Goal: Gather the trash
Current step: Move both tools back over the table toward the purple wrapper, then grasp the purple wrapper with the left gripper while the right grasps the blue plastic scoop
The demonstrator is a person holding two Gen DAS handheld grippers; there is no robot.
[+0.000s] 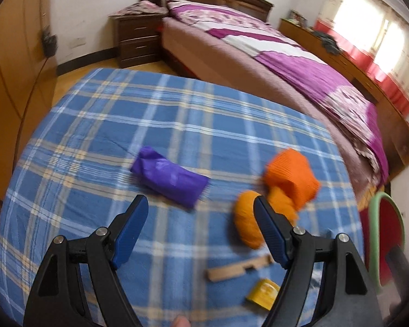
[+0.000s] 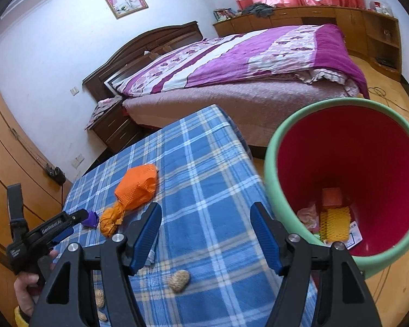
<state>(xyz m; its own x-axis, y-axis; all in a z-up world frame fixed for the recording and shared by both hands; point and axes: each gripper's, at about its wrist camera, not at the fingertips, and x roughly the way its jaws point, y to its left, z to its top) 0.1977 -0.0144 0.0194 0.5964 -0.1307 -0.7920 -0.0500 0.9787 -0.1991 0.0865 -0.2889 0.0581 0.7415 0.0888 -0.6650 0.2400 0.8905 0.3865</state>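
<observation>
My left gripper (image 1: 200, 201) hangs open over the blue plaid table (image 1: 95, 125), with nothing between its fingers. Just beyond its tips lies a purple wrapper (image 1: 169, 179). To the right are an orange foam net (image 1: 291, 179) and a crumpled orange wad (image 1: 246, 223); nearer lie a cardboard strip (image 1: 240, 268) and a yellow packet (image 1: 263, 294). My right gripper (image 2: 205, 209) is open and empty above the table's right part. A peanut shell (image 2: 179, 280) lies below it. The green-rimmed red bin (image 2: 270, 163) stands at the right and holds several scraps.
A bed with a purple quilt (image 2: 259, 54) stands behind the table, with a dark nightstand (image 1: 139, 38) at its head. Wooden wardrobe doors (image 1: 16, 76) line the left side. A hand (image 2: 27, 280) holds the left gripper (image 2: 79, 218). More peanuts (image 2: 99, 297) lie near the front edge.
</observation>
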